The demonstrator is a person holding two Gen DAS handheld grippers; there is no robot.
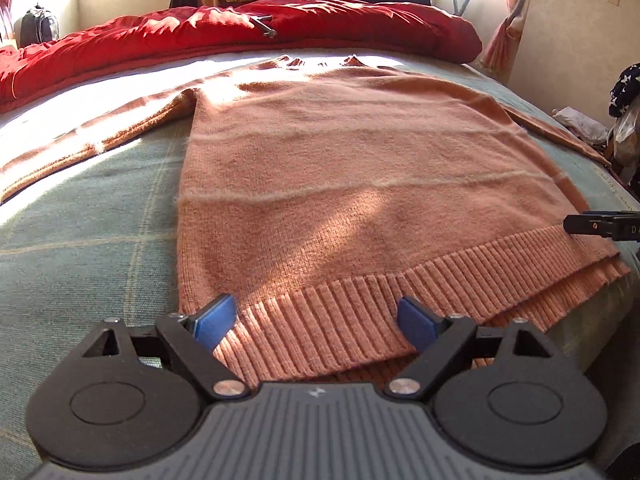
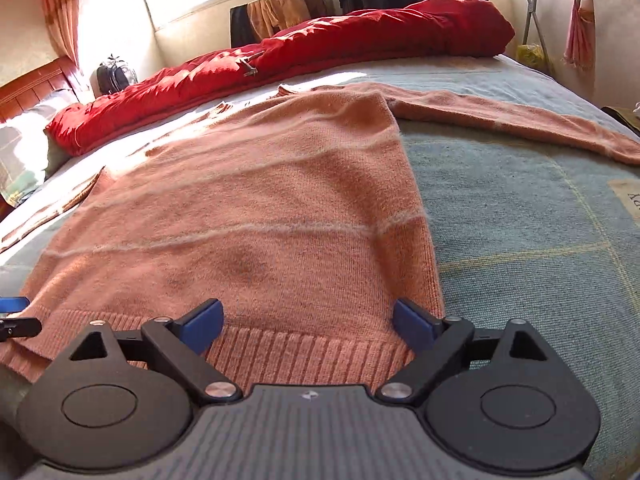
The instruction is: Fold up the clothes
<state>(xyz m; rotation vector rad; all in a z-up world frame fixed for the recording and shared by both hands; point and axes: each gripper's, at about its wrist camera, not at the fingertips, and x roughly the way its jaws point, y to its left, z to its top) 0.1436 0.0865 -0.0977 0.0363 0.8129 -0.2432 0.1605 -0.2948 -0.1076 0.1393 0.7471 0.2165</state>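
A salmon-orange knitted sweater [image 1: 340,168] with pale stripes lies flat on the bed, ribbed hem toward me and sleeves spread out to both sides. My left gripper [image 1: 316,326] stands open over the hem's left part, blue pads apart with the ribbing between them. In the right wrist view the same sweater [image 2: 256,208] fills the middle, and my right gripper [image 2: 308,326] is open over the hem near its right corner. The right gripper's tip [image 1: 600,226] shows at the left view's right edge. The left gripper's tip [image 2: 14,316] shows at the far left of the right wrist view.
The bed has a grey-green checked blanket [image 2: 520,220]. A bunched red duvet [image 1: 240,36] lies across the far side behind the sweater. Clothes hang by the bright window [image 2: 280,12]. A pillow [image 2: 20,152] sits at far left, clutter [image 1: 624,120] beside the bed's right edge.
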